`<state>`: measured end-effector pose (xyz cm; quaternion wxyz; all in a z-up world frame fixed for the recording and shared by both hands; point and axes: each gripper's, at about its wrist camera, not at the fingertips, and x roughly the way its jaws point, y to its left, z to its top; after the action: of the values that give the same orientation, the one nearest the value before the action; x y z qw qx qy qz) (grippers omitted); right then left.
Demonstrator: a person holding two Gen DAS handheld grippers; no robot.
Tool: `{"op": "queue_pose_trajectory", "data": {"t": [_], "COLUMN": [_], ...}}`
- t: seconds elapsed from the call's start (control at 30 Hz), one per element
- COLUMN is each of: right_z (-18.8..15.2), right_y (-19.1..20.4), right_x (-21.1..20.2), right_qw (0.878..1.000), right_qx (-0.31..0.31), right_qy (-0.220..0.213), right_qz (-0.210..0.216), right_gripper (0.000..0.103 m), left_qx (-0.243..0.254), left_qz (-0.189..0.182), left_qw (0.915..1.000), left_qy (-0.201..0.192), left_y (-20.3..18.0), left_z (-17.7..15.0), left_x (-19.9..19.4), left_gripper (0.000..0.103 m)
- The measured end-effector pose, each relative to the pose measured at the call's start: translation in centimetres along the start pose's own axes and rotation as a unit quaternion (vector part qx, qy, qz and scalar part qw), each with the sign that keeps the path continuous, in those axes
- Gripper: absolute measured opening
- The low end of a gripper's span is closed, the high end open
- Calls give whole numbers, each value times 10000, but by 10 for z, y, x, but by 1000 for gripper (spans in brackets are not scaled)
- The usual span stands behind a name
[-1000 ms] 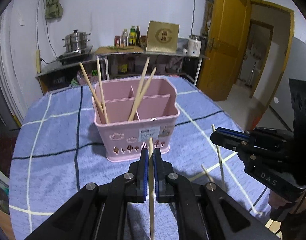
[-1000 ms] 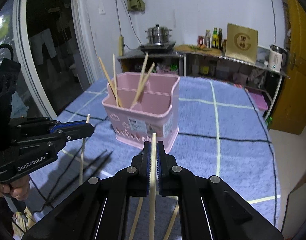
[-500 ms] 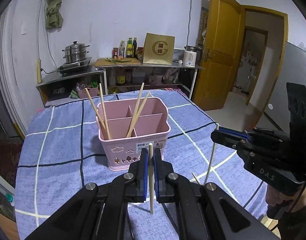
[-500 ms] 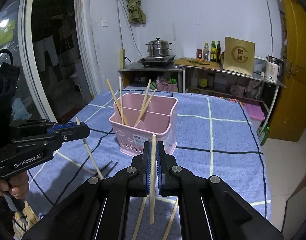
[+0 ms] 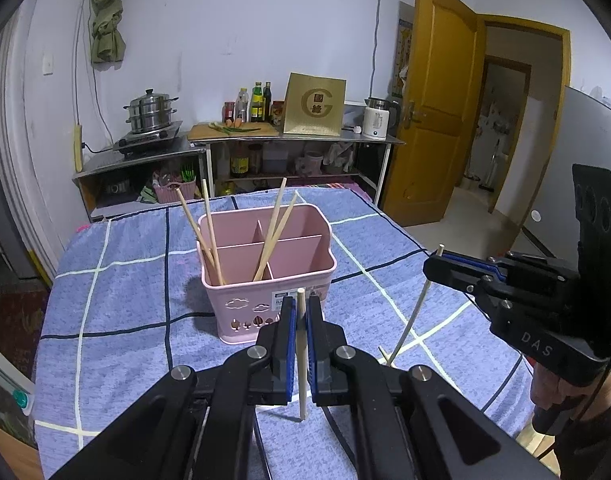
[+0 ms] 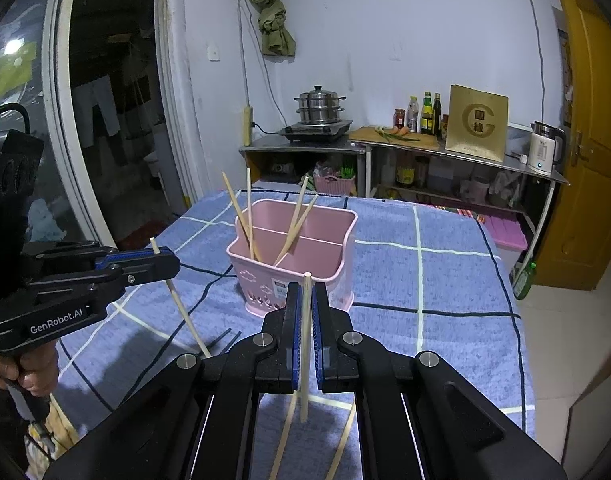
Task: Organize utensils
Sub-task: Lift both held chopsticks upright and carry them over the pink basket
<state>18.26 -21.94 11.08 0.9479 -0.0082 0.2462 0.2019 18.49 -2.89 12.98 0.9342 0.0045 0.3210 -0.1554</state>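
**A:** Why is each gripper carrying its stick upright?

**B:** So it can drop end-first into a slot. The left gripper (image 5: 300,322) is clamped on a pale wooden chopstick (image 5: 302,354), the blue pads pressed to either side of the shaft with the lower tip hanging clear of the cloth. The right gripper (image 6: 305,322) is closed the same way on a second pale wooden chopstick (image 6: 304,344).

**A:** And where do they go?

**B:** Into the pink plastic divided utensil caddy (image 5: 265,280), which stands at twelve o'clock from both grippers, near the middle of the blue checked tablecloth (image 5: 117,320). Four chopsticks already lean in it: two in the compartment at nine o'clock, two crossing the central divider.

**A:** Why grip near the top end?

**B:** Probably so most of the shaft hangs below the jaws and can enter a compartment before the jaws reach the rim.

**A:** Anything left on the table?

**B:** Two loose chopsticks (image 6: 283,440) lie at six o'clock under the right gripper, so the sorting looks about half done.
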Motion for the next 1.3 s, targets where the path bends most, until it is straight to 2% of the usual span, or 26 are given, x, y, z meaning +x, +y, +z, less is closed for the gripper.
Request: {"op": "queue_pose_trajectory", "data": {"t": [0.33,0.87,1.17,1.3], "right_z": [12,77,108,116], "right_y": [4,23,24,23], "right_x": [-1,6,18,27], "right_qw": [9999,9974,9951,9948], "right_qx": [-16,-86,22,78], "right_qy": [-135,-673,-915,-943], "right_qz": [50,254,372,383], "right_gripper": [5,5,5,5], "left_qx": [-135,-306,-369,-395], "left_qz": [70,285,364,333], "left_qw": [9999,9973,9951,9950], "left_qy": [-37,-601,-837,-855], "left_y": [19,55,71,77], "left_z": [15,91,130,136], "left_x": [-5,-20,-13,-4], "left_gripper": [5,5,5,5]}}
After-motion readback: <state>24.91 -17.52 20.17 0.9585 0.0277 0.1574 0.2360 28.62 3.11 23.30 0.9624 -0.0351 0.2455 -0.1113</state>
